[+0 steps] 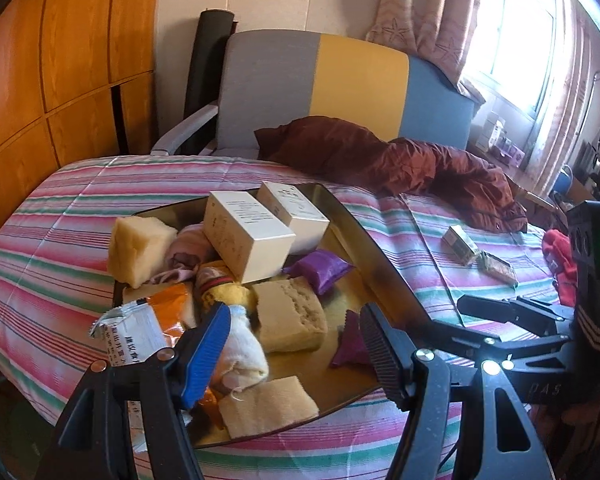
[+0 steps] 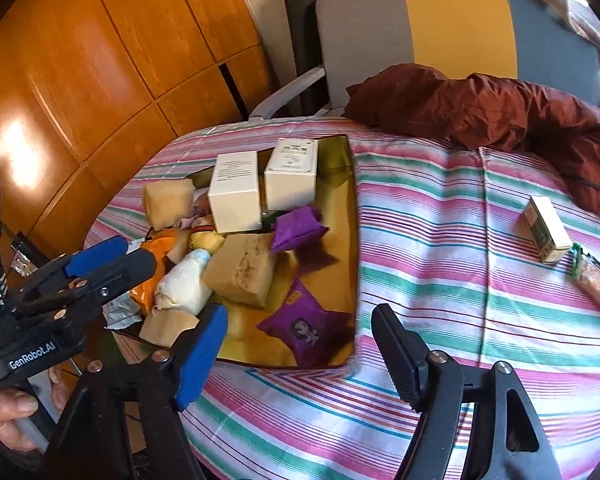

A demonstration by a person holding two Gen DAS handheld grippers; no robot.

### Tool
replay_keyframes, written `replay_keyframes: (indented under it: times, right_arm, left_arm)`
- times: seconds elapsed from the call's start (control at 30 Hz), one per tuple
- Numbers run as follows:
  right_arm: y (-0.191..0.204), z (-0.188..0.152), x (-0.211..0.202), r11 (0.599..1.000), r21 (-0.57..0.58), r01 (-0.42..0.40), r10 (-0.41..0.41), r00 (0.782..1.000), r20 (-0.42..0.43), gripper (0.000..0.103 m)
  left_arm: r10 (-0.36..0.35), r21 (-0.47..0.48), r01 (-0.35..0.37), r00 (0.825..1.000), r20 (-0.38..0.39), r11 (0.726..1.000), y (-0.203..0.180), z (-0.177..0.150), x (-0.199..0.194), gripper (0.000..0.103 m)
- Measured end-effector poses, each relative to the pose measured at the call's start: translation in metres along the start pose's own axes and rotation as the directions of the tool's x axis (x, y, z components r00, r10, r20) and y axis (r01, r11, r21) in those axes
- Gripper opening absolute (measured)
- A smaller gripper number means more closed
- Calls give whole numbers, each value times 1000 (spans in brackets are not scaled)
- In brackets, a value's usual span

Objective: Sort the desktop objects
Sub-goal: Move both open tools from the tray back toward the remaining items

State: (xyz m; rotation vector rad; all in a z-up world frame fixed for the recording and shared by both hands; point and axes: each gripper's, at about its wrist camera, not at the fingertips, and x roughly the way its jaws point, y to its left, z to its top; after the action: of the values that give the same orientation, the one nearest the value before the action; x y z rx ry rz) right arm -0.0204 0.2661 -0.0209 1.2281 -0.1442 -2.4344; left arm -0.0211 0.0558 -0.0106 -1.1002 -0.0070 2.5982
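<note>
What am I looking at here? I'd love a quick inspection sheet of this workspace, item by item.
Surface: striped tablecloth carrying a gold tray.
Job's things: two white boxes, sponge blocks, purple packets, orange snack packet, rolled white sock, all piled on the tray.
Clutter: small carton and wrapped snack lying off the tray; maroon jacket.
Grippers: left gripper open above the tray; right gripper open, nothing between its jaws.
Cables: nothing seen.
Surroundings: wooden wardrobe, striped chair, curtained window.
</note>
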Motion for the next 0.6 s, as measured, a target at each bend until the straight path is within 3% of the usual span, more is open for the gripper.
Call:
replay_keyframes:
  times: [0.6]
  right_arm:
    - [-83, -6, -33, 988, 67, 139, -138, 990, -17, 79]
  left_arm:
    - [-58, 136, 62, 998, -33, 989, -52, 2, 8, 68]
